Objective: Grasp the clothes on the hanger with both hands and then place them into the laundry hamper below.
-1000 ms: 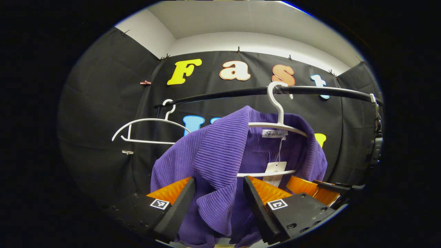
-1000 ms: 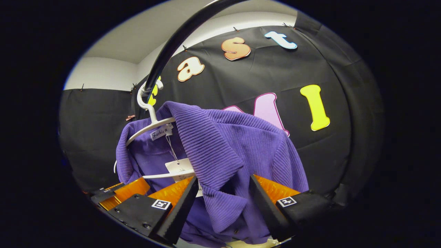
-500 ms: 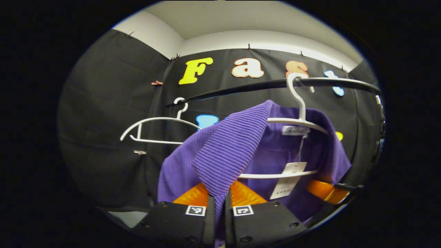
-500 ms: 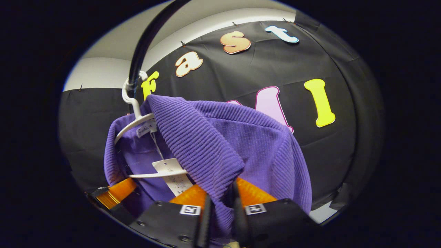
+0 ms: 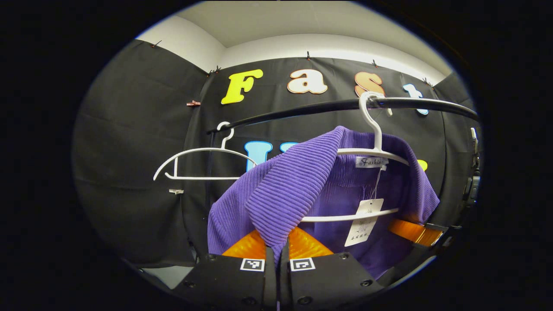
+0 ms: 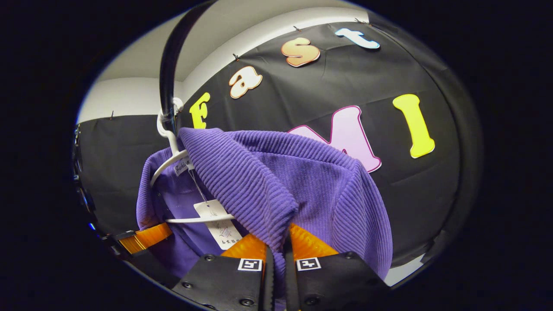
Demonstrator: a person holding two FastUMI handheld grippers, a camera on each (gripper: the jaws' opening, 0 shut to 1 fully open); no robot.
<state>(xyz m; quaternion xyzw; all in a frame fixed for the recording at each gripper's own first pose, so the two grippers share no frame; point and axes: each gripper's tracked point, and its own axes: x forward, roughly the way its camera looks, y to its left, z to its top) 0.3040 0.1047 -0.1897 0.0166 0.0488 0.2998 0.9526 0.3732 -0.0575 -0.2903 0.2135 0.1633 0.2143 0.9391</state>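
In the left gripper view, an empty white hanger (image 5: pixel 194 162) hangs at the left of the black rail (image 5: pixel 345 106). To its right the purple ribbed garment (image 5: pixel 298 190) hangs on a second white hanger (image 5: pixel 376 147), collar folded out, a paper tag (image 5: pixel 362 222) dangling inside the neck. The left tool (image 5: pixel 276 255) is pinching the collar's lower edge, fingers pressed together on the cloth. In the right gripper view, the right tool (image 6: pixel 276 255) likewise clamps the garment's (image 6: pixel 276 185) other collar flap, and the left tool (image 6: pixel 142 239) appears at lower left.
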